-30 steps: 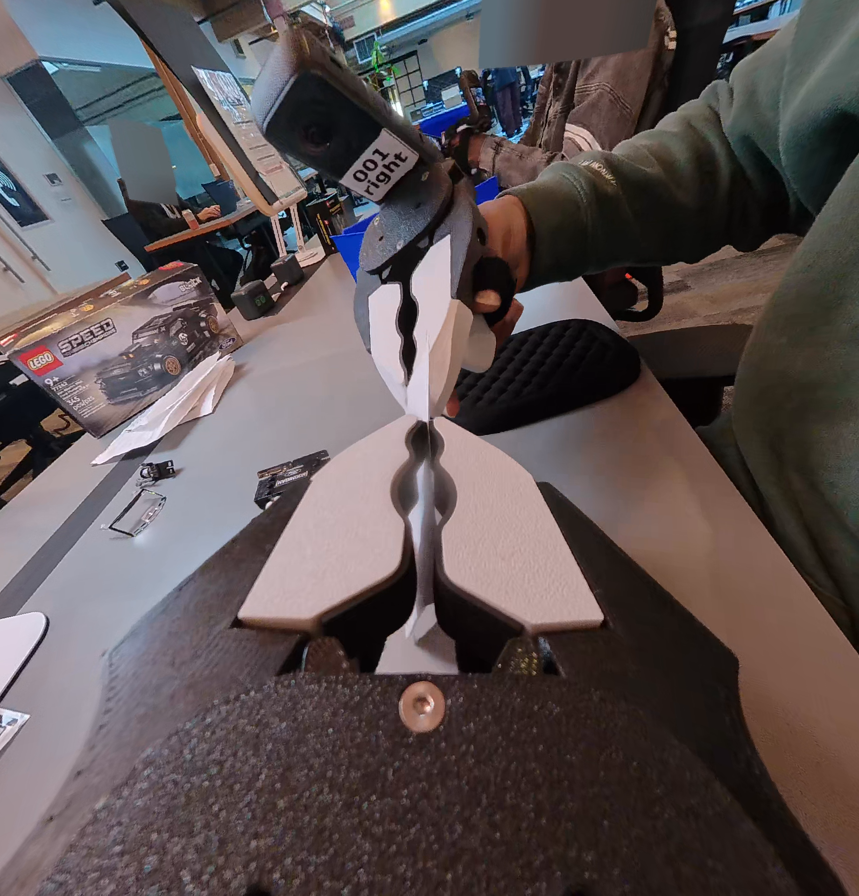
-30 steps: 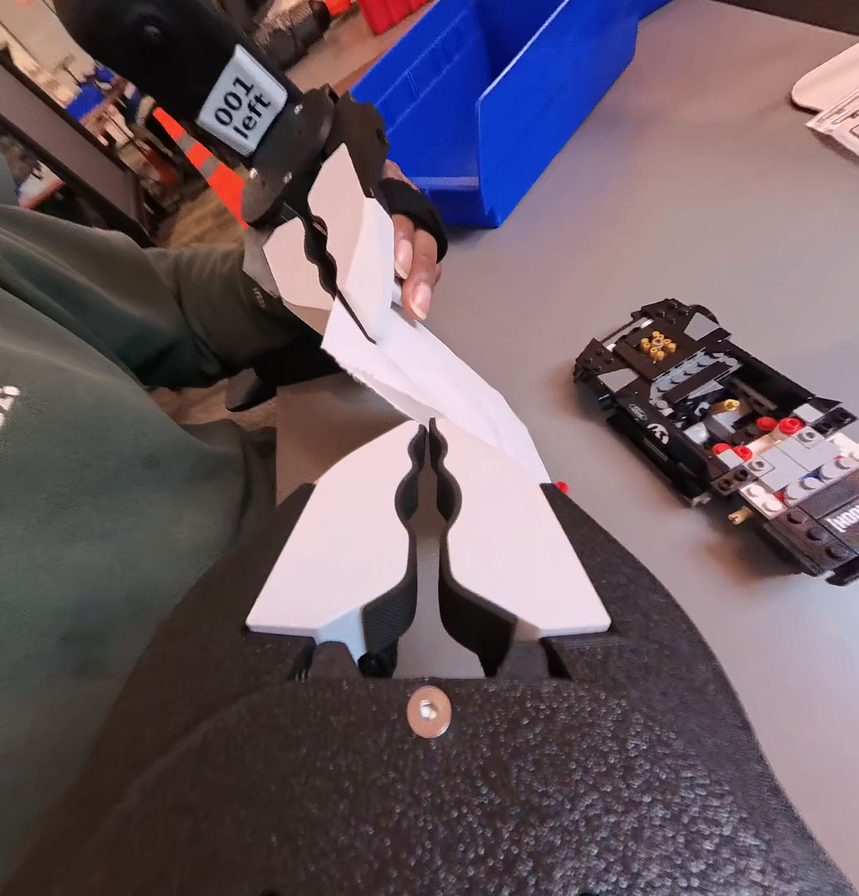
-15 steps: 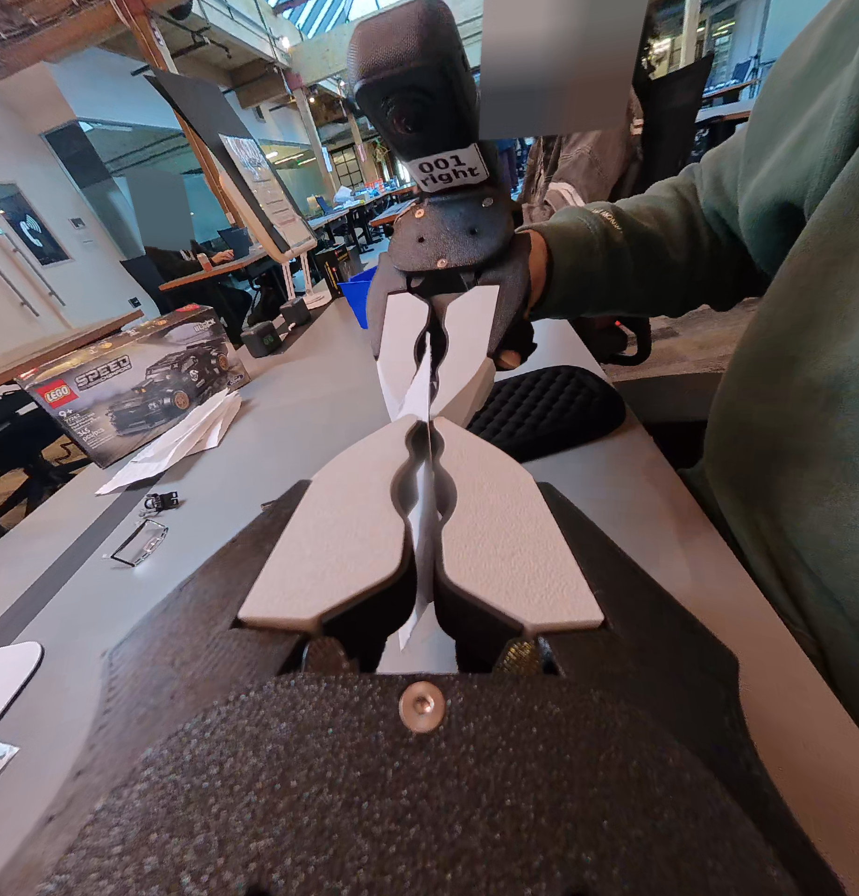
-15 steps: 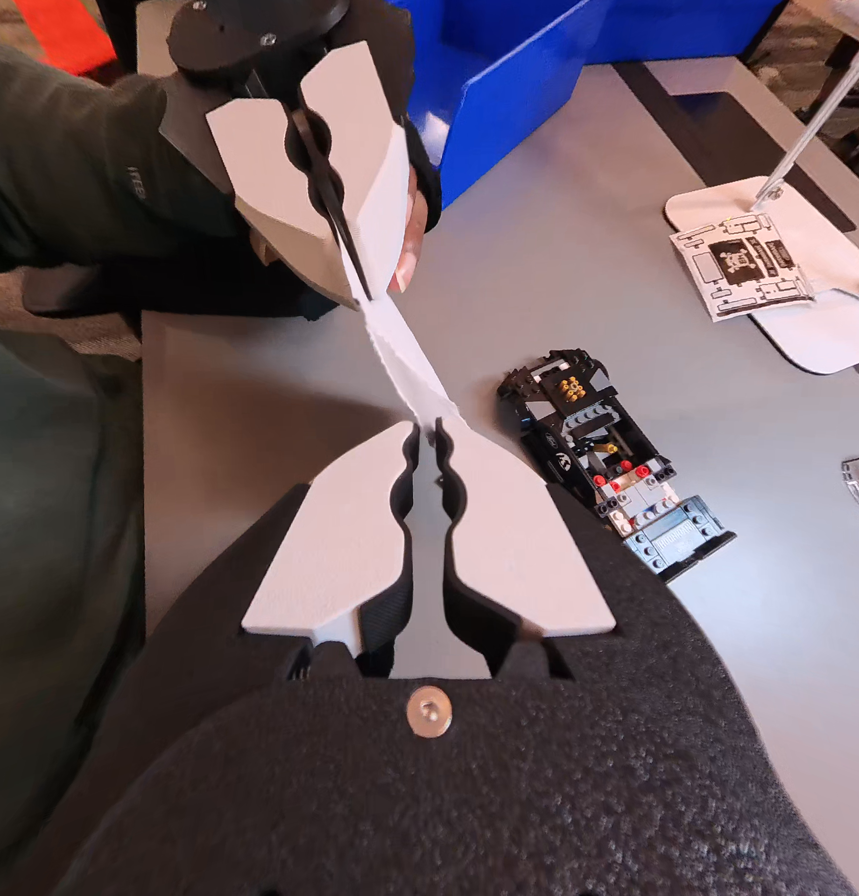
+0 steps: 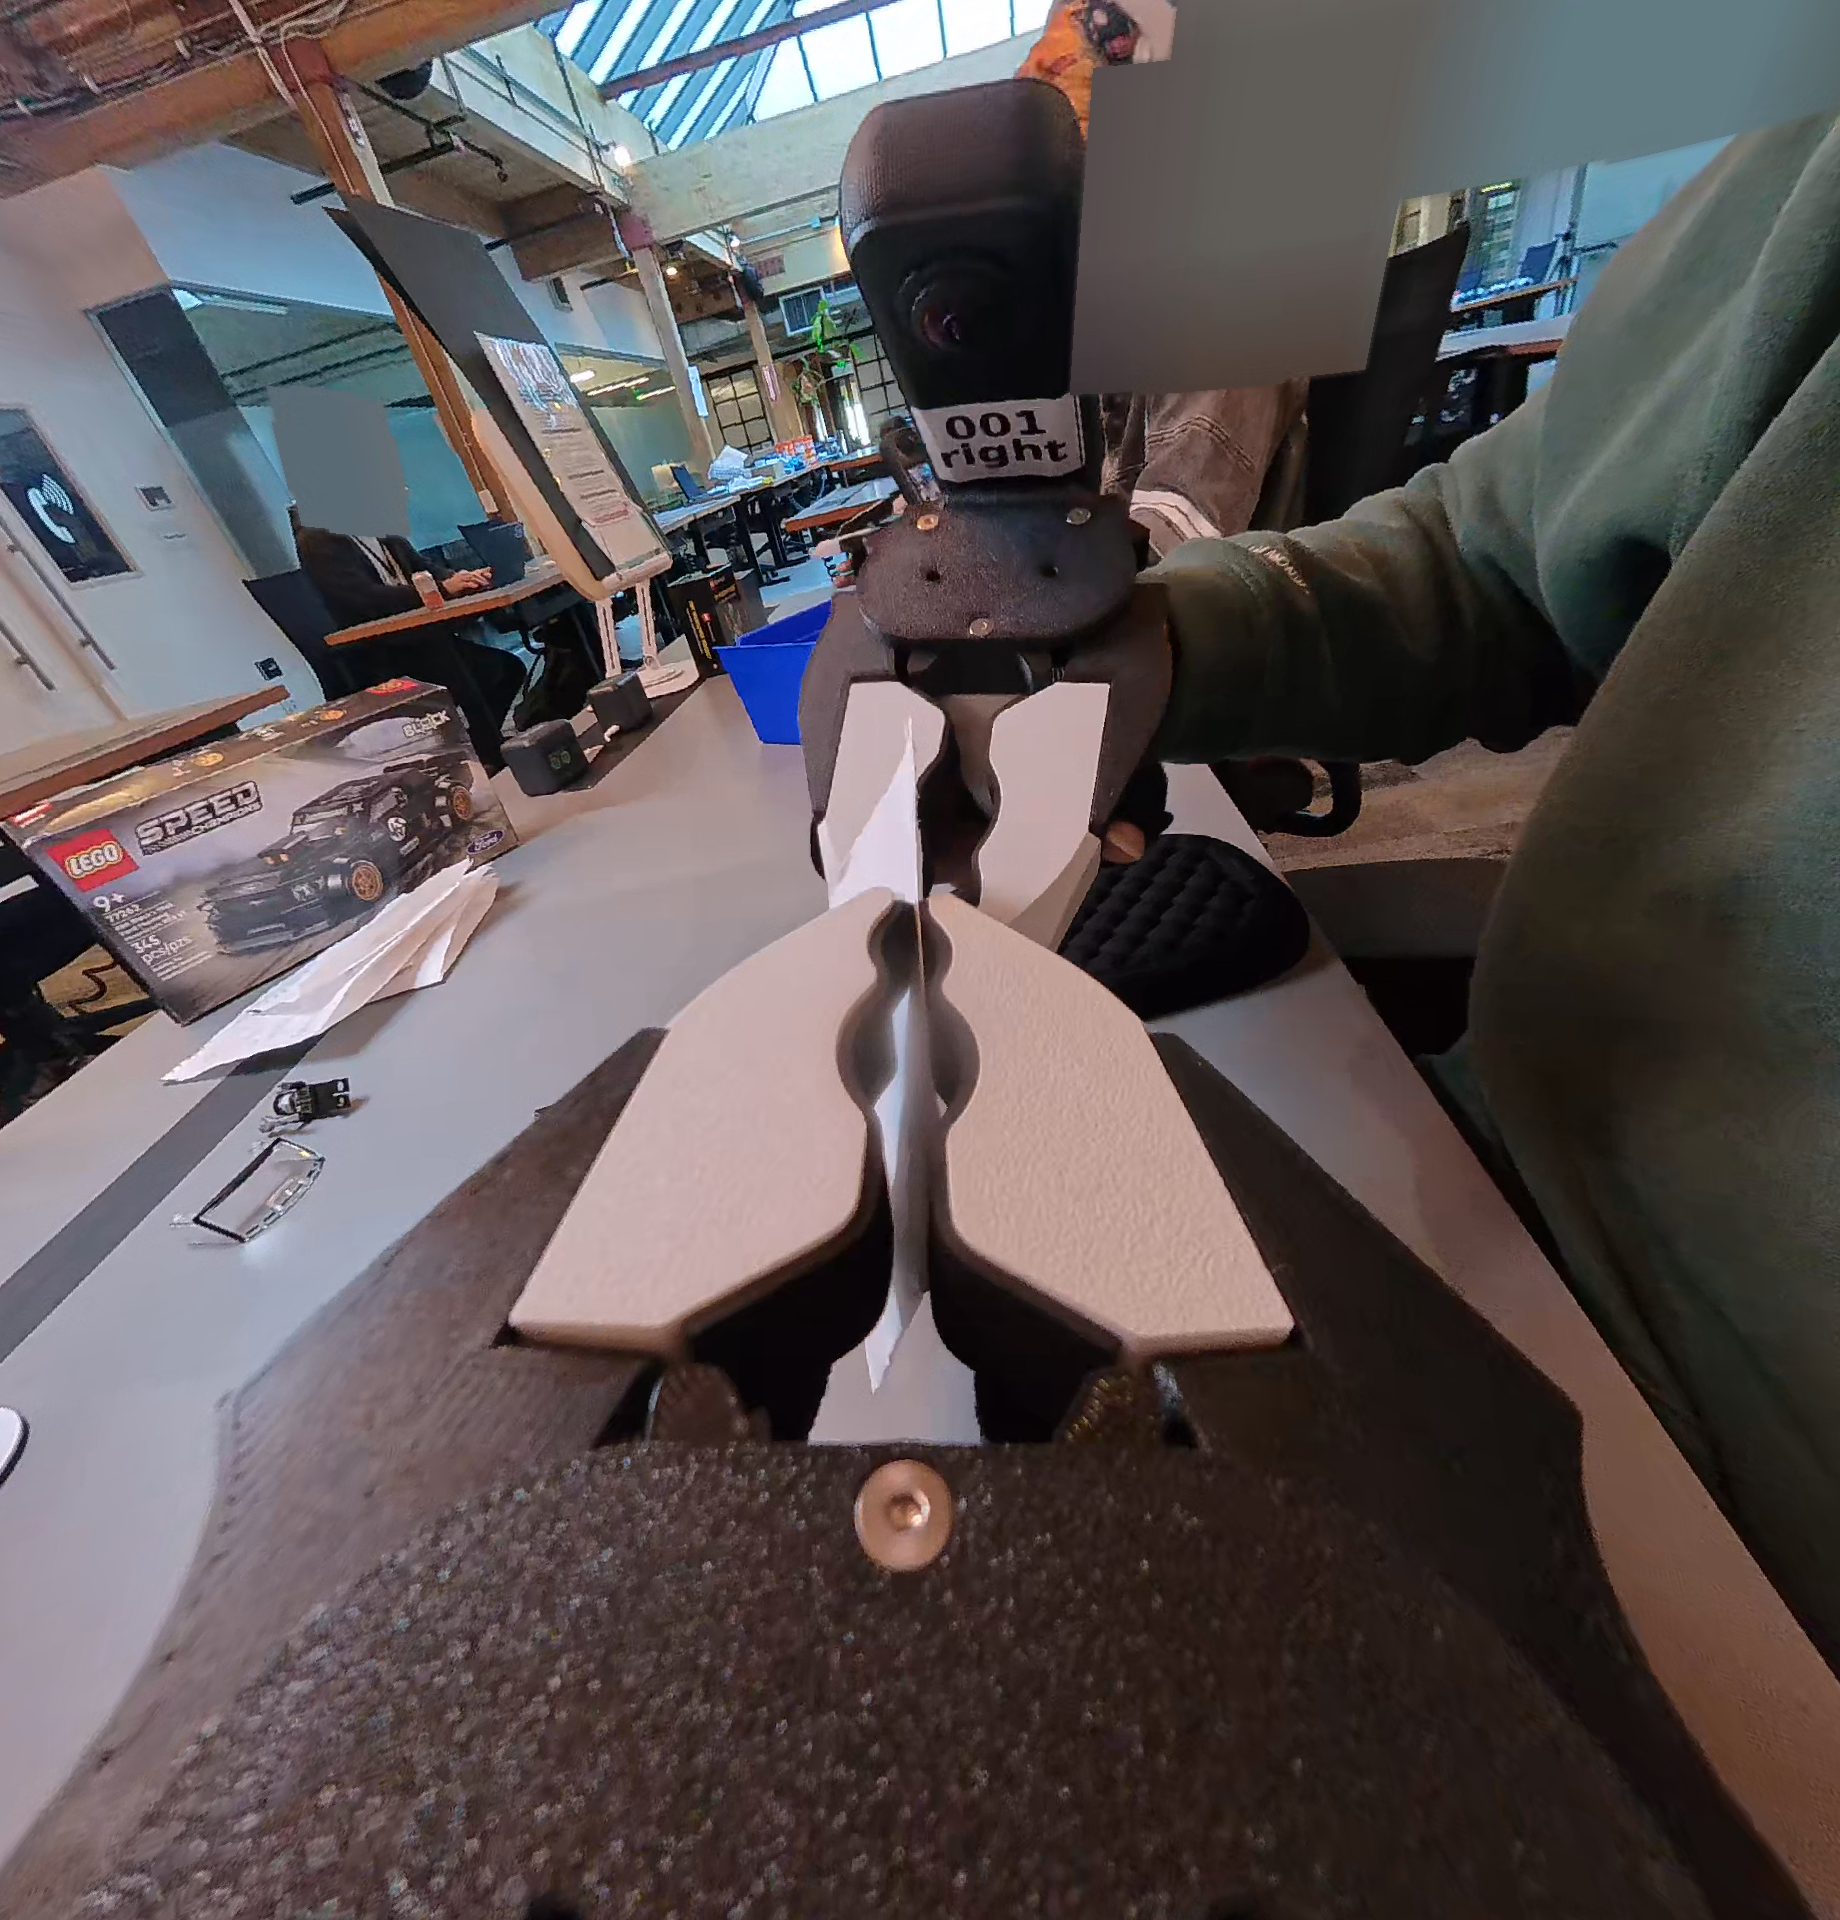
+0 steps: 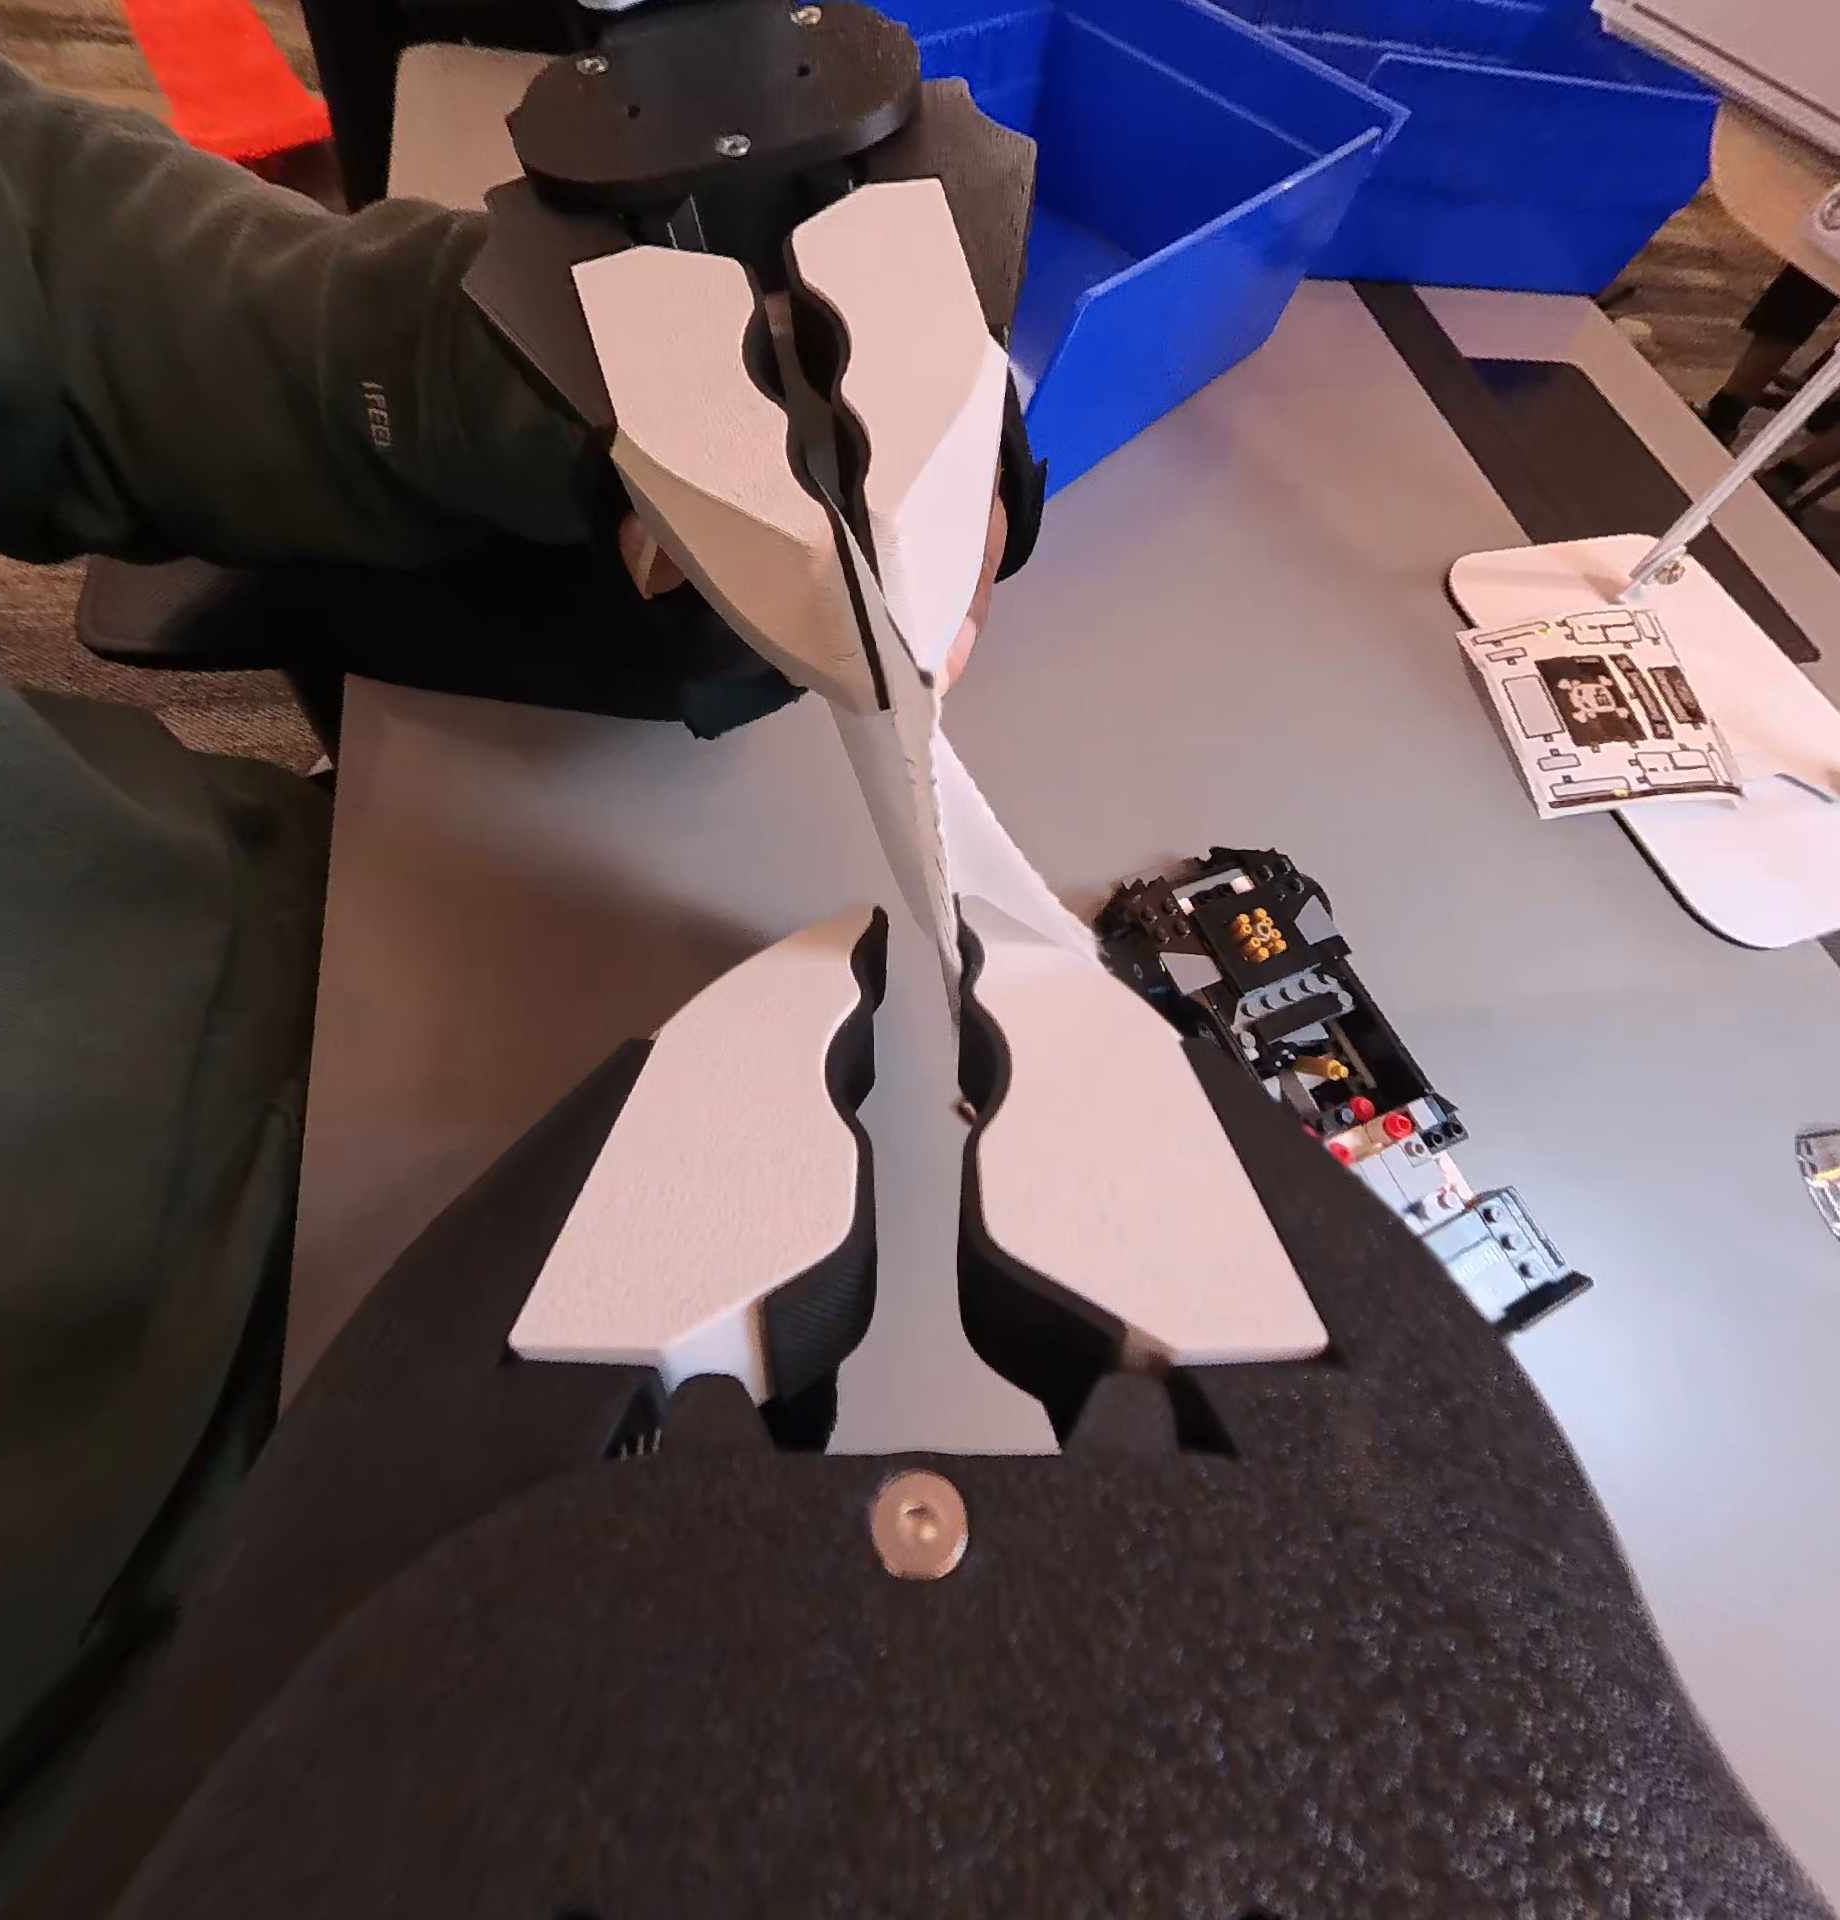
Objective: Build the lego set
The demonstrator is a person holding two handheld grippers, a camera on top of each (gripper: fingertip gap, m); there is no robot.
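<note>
**White paper bag held between two grippers above the table**

The left gripper (image 5: 918,920) has its jaws pressed together on the edge of a white paper bag (image 6: 921,800), which runs edge-on down the slot between its fingers. The right gripper (image 6: 921,930) faces it tip to tip. Its jaws stand a little apart — a narrow gap shows between the fingers — and the bag's other end lies against the inner face of one finger; whether that finger pair truly grips it cannot be told.

Below the bag, on the grey table (image 6: 1311,665), sits the partly built black lego car (image 6: 1300,1049) — studs, red pieces and a gold engine block exposed on top. A sticker sheet (image 6: 1596,712) lies farther off on a white stand base, beside a blue bin (image 6: 1186,239). In the left wrist view the set's box (image 5: 261,842) stands at the far side, with empty white bags (image 5: 376,961) leaning against it and a clear windscreen piece (image 5: 256,1200) nearer.
</note>
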